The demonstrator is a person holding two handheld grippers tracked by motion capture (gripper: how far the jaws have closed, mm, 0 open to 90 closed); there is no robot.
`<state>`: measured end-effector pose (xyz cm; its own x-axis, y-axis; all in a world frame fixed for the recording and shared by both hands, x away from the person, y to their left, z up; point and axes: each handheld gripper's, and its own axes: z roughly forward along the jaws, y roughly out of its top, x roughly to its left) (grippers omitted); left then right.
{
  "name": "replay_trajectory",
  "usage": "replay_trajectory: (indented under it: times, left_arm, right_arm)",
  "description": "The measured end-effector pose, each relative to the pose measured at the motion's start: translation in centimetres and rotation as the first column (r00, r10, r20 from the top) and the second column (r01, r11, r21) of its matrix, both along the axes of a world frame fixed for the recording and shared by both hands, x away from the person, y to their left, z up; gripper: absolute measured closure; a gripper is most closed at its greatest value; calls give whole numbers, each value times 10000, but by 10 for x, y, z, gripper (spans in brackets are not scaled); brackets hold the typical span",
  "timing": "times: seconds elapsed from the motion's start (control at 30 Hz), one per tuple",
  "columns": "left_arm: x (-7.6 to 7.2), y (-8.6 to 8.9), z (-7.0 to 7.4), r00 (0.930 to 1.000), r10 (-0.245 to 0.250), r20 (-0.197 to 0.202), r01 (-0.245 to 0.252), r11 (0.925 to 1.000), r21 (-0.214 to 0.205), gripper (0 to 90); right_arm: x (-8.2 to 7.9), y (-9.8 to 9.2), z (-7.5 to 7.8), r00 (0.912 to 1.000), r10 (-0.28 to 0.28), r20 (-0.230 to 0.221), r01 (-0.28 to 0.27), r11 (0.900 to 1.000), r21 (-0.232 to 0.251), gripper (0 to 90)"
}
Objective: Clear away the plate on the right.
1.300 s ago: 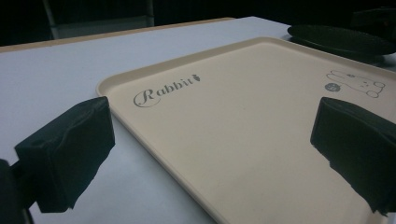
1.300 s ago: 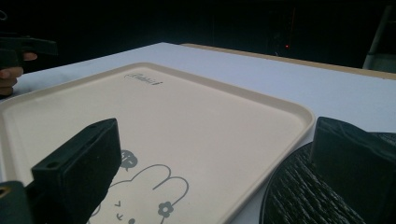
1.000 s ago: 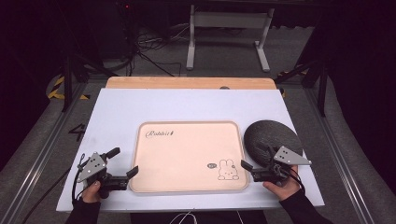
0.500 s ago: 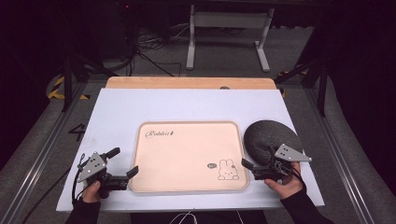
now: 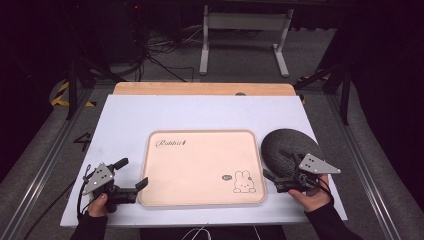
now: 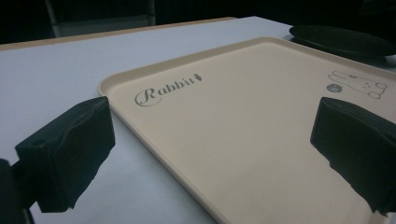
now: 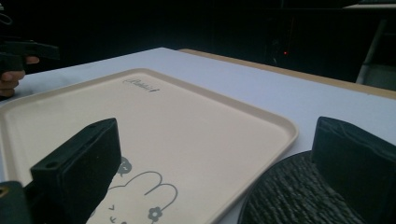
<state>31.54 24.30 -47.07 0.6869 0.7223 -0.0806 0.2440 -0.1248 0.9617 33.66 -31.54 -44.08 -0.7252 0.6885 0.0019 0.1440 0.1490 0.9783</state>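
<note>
A white table carries a beige tray printed with "Rabbit" and a rabbit drawing, centred near the person. Right of it lies a dark ribbed plate. The right gripper straddles both rims, jaws wide; the left gripper gapes at the tray's near-left corner.

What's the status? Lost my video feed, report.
Left gripper open at tray corner. Right gripper open, straddling the gap between tray and dark plate. Nothing in the way.
</note>
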Motion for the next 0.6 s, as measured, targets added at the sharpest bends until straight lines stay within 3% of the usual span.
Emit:
replay_trajectory:
  times: [0.27, 0.37, 0.43, 0.53, 0.6]
  left_arm:
    - [0, 0, 0, 10000, 35, -40, -35, 10000, 4, 6]
    - [0, 0, 0, 10000, 43, -37, -43, 10000, 6, 6]
    - [0, 0, 0, 10000, 47, -51, -47, 10000, -4, 6]
    - [1, 0, 0, 9999, 47, -92, -47, 10000, -44, 6]
    - [1, 0, 0, 9999, 52, -123, -53, 10000, -69, 6]
  right_arm:
    - [-3, -10, 14, 9975, -544, 449, 537, 9984, 173, 21]
    - [-4, -12, 17, 9968, -547, 578, 550, 9985, -41, 15]
    - [-4, -12, 18, 9957, -553, 749, 595, 9968, -543, 21]
    - [-7, -13, 19, 9875, -579, 1466, 782, 9875, -1366, 59]
    - [-11, -15, 21, 9766, -462, 2100, 911, 9735, -2096, 73]
